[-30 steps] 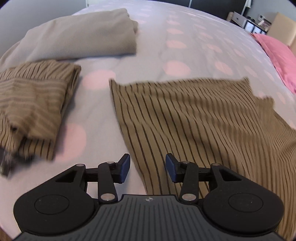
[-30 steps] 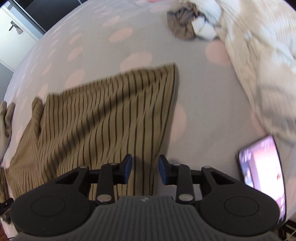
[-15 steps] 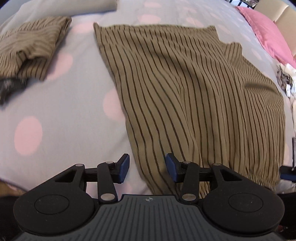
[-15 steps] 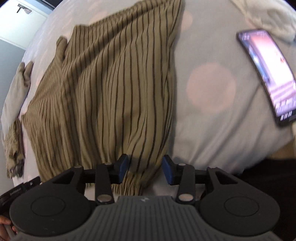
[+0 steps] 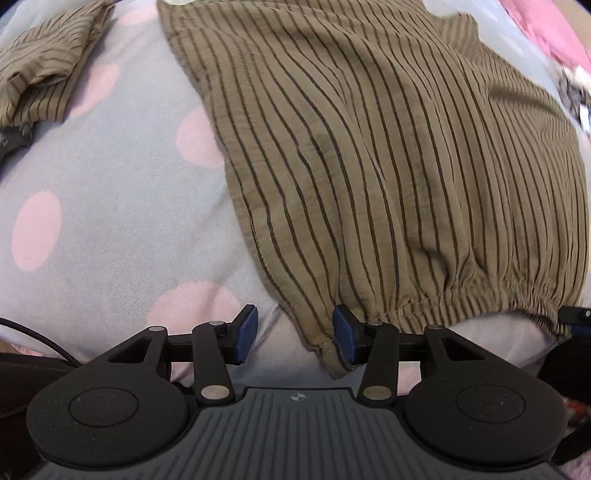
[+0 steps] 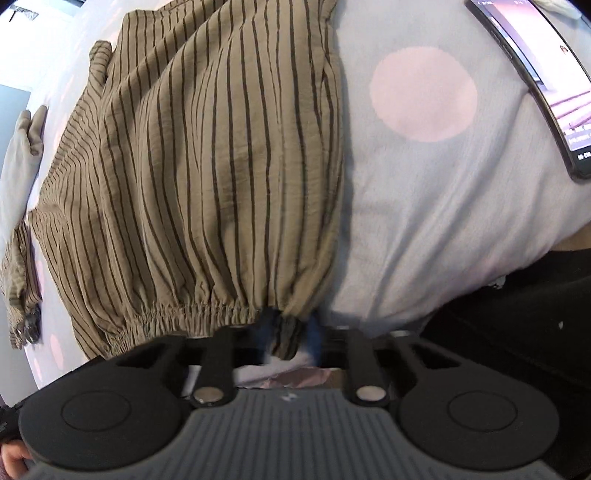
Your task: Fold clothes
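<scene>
A tan garment with dark stripes (image 5: 369, 155) lies spread flat on the spotted bed, its gathered elastic waistband along the near edge. My left gripper (image 5: 295, 334) is open at the waistband's left corner, which lies between the pads, against the right one. In the right wrist view the same garment (image 6: 207, 158) fills the left half. My right gripper (image 6: 288, 336) has its jaws close together around the waistband's right corner; the cloth hides the pads.
A folded striped garment (image 5: 44, 74) lies at the far left, with a grey folded piece (image 6: 22, 162) beyond. A lit phone (image 6: 535, 81) lies on the bedspread (image 5: 110, 206) to the right. A pink pillow (image 5: 561, 29) is at the far right.
Both grippers have moved down and in to the waistband's near corners. The right jaws have narrowed onto the right corner. The left jaws stay open.
</scene>
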The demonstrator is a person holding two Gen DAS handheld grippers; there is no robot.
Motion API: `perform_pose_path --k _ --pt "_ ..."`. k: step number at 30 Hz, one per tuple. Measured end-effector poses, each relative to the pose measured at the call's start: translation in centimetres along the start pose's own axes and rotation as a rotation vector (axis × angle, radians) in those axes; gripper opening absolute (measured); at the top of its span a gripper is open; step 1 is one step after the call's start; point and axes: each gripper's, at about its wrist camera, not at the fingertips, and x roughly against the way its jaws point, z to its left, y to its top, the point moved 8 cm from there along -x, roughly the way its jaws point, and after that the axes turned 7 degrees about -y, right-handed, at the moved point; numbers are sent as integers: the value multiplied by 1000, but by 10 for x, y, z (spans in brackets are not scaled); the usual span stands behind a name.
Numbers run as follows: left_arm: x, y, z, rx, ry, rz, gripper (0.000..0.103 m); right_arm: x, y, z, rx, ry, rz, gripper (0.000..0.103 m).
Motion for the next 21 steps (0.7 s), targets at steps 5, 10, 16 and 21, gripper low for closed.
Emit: perform_pose_path --k 5,10,16,21 --pt "2 0 0 -6 8 -2 44 4 0 3 14 -4 -26 11" --pt "22 12 0 1 15 -99 44 24 7 22 71 15 -125 10" --pt "32 28 -7 5 2 -150 44 43 17 66 123 93 -190 9" --pt "29 30 -13 -28 -22 -128 39 48 20 112 225 130 -211 9"
